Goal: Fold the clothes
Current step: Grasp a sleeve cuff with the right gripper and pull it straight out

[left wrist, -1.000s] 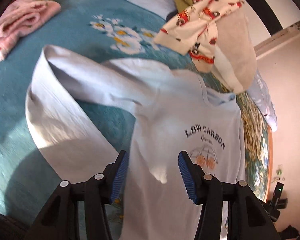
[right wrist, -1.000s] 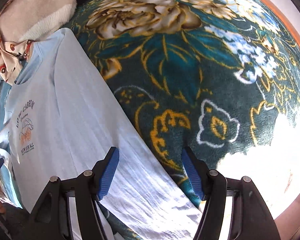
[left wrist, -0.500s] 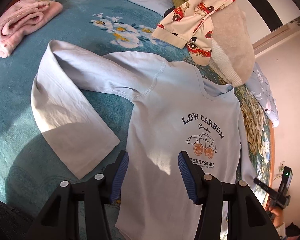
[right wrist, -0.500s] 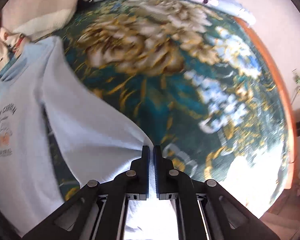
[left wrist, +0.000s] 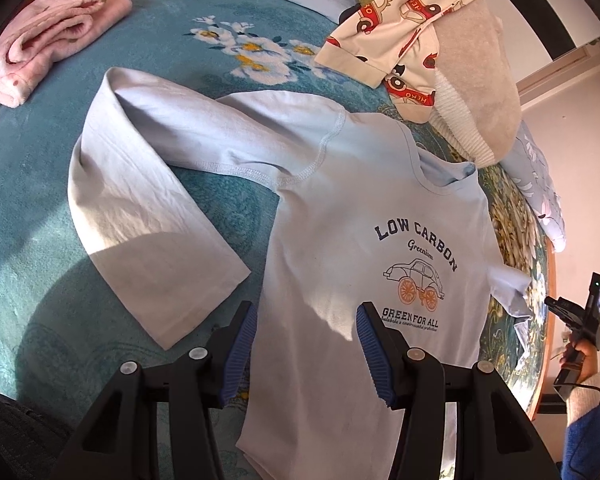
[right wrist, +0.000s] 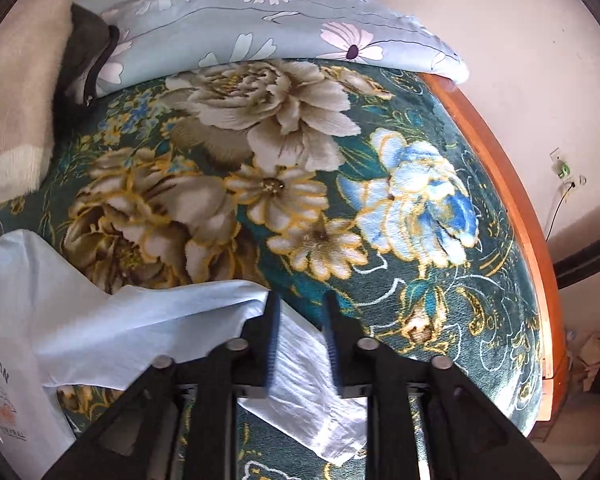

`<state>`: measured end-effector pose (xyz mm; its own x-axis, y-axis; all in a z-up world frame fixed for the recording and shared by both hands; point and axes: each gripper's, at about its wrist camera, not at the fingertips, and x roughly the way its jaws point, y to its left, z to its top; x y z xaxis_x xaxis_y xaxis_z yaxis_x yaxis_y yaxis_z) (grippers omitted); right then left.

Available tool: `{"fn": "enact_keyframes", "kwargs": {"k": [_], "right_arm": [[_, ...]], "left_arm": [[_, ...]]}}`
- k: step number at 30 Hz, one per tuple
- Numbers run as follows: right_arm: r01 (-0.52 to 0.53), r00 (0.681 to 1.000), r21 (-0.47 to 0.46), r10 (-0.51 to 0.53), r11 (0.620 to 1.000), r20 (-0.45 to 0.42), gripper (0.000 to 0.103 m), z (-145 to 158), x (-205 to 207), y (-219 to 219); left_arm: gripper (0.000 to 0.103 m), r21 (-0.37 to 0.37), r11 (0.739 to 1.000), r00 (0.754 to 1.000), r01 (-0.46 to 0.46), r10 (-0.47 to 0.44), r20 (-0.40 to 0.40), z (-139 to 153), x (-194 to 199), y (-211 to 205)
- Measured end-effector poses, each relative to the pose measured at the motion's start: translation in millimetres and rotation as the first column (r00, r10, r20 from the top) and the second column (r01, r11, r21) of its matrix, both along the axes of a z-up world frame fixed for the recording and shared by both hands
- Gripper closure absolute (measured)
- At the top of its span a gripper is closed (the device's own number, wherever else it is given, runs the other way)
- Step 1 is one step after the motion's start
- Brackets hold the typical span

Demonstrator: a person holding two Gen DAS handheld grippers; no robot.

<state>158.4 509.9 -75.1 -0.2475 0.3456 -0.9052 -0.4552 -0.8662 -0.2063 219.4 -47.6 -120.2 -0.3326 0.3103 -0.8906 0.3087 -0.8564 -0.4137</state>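
A light blue long-sleeved shirt (left wrist: 340, 216) with a "LOW CARBON" car print lies face up on the bed. Its left sleeve (left wrist: 140, 200) is bent back on the blanket. My left gripper (left wrist: 306, 344) is open and empty above the shirt's lower body. In the right wrist view the shirt's right sleeve (right wrist: 148, 320) runs between the fingers of my right gripper (right wrist: 300, 344). Its jaws stand partly open, with the sleeve loose between them. The cuff end (right wrist: 312, 408) lies under the gripper.
A teal floral blanket (right wrist: 300, 184) covers the bed. A pink folded garment (left wrist: 48, 40) lies far left. A pile with a car-print garment (left wrist: 400, 20) and a beige sweater (left wrist: 476, 76) sits behind the shirt. A floral pillow (right wrist: 260, 12) and the wooden bed edge (right wrist: 512, 208) are on the right.
My right gripper closed on the sleeve, carried it up the bed, and has now opened partly. The left gripper has backed off slightly and stayed open.
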Motion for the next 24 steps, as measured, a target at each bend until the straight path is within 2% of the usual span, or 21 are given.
{"fn": "enact_keyframes", "kwargs": {"k": [2, 4, 6, 9, 11, 13, 17, 21, 22, 24], "right_arm": [[0.060, 0.997, -0.037, -0.062, 0.997, -0.036, 0.063, 3, 22, 19], [0.151, 0.987, -0.124, -0.157, 0.981, -0.041, 0.063, -7, 53, 42], [0.257, 0.961, -0.235, -0.273, 0.938, -0.037, 0.063, -24, 85, 63], [0.400, 0.900, -0.344, -0.435, 0.850, -0.030, 0.061, -47, 124, 82], [0.443, 0.869, -0.398, -0.493, 0.804, -0.029, 0.061, -59, 135, 85], [0.455, 0.856, -0.421, -0.515, 0.785, -0.036, 0.056, -65, 135, 82], [0.452, 0.863, -0.392, -0.504, 0.801, -0.033, 0.054, -66, 120, 67], [0.372, 0.918, -0.332, -0.397, 0.867, -0.007, 0.055, -65, 98, 41], [0.349, 0.928, -0.324, -0.372, 0.879, -0.008, 0.060, -65, 95, 35], [0.308, 0.946, -0.303, -0.325, 0.902, -0.007, 0.097, -63, 88, 25]], "left_arm": [[0.047, 0.013, 1.000, 1.000, -0.009, 0.009, 0.000, -1, -2, 0], [0.047, 0.027, 0.999, 1.000, -0.017, 0.017, -0.001, -2, -4, 1], [0.047, 0.020, 1.000, 1.000, 0.000, 0.000, -0.005, -1, -6, 6], [0.047, 0.012, 1.000, 1.000, 0.028, -0.028, 0.005, -3, -7, 13], [0.047, 0.018, 0.999, 0.999, 0.031, -0.032, 0.023, -7, -7, 15], [0.047, 0.029, 0.999, 0.999, 0.027, -0.028, 0.038, -10, -5, 15], [0.047, 0.021, 1.000, 0.999, 0.020, -0.020, 0.029, -7, -4, 14], [0.047, 0.021, 1.000, 1.000, 0.007, -0.008, 0.027, -6, -3, 11], [0.047, 0.020, 1.000, 1.000, 0.008, -0.009, 0.029, -6, -2, 10], [0.047, 0.017, 1.000, 0.999, 0.012, -0.012, 0.034, -7, -2, 10]]}}
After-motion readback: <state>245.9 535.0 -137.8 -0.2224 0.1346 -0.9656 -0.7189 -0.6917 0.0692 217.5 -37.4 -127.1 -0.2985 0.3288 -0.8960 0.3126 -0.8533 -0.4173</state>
